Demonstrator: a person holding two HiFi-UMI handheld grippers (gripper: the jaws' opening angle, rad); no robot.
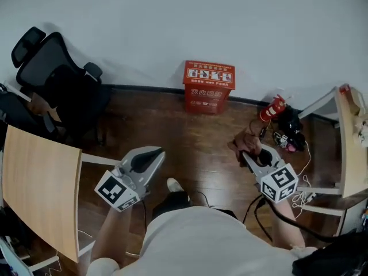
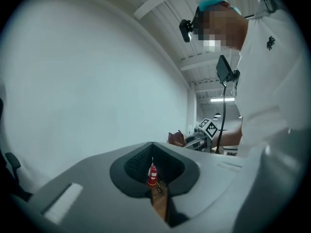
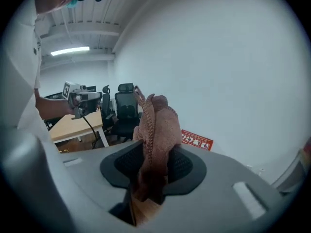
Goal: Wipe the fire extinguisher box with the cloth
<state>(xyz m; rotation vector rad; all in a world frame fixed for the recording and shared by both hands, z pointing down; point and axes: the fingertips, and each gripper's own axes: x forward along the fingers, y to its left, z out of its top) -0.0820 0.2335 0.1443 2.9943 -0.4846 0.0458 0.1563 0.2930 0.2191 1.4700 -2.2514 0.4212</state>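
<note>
The red fire extinguisher box (image 1: 208, 86) stands on the wooden floor against the white wall, and shows as a red edge (image 3: 197, 140) in the right gripper view. My right gripper (image 1: 247, 154) is shut on a brown cloth (image 1: 244, 141), held well short of the box and to its right. The cloth (image 3: 154, 130) rises bunched from between the jaws of the right gripper (image 3: 150, 178). My left gripper (image 1: 156, 152) hangs lower left of the box, shut with nothing in it. In the left gripper view the left gripper (image 2: 154, 178) leaves only a thin slit between its jaws.
A red fire extinguisher (image 1: 272, 108) lies by cables and dark items at the right. A black office chair (image 1: 57, 79) and a wooden table (image 1: 40, 188) stand at the left. Another table (image 1: 348, 142) is at the right edge. Open floor lies before the box.
</note>
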